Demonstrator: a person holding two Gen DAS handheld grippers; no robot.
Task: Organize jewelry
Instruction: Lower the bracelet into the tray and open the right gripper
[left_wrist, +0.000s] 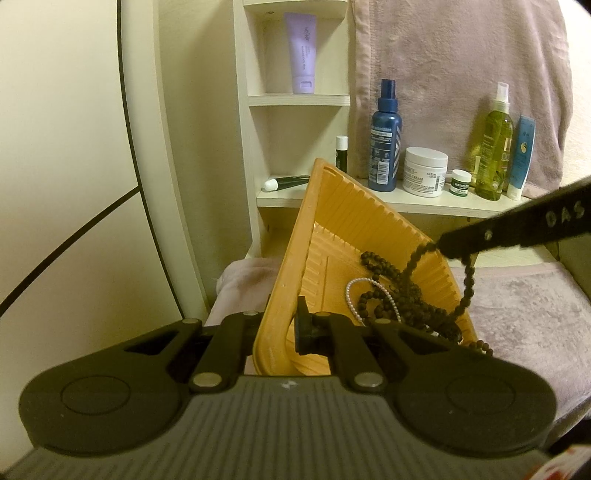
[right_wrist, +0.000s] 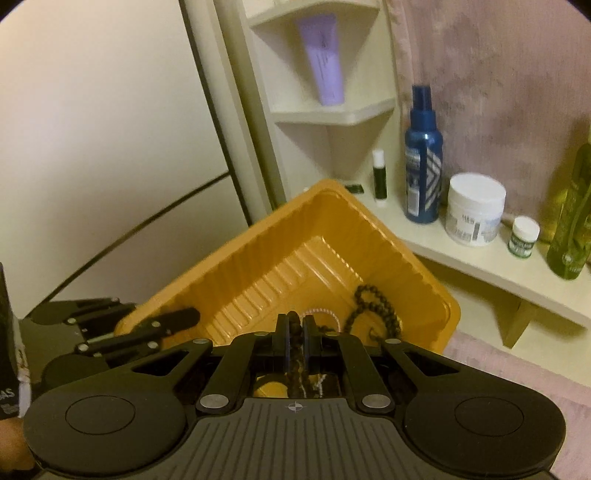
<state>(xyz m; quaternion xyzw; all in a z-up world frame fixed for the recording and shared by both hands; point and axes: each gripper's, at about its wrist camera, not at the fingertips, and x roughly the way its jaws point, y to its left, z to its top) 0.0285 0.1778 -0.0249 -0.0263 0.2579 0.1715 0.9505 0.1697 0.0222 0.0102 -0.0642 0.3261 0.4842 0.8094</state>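
Dark bead necklace (left_wrist: 424, 254) dangles over a tilted orange tray (left_wrist: 354, 221), clenched in the right gripper (right_wrist: 294, 325); left gripper (left_wrist: 284, 328) clamps the tray's near rim; pearl strand (left_wrist: 369, 291) lies inside.

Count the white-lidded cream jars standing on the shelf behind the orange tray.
2: a large white jar beside the blue spray bottle, and a small green-labelled jar just right of it. Others may be hidden.
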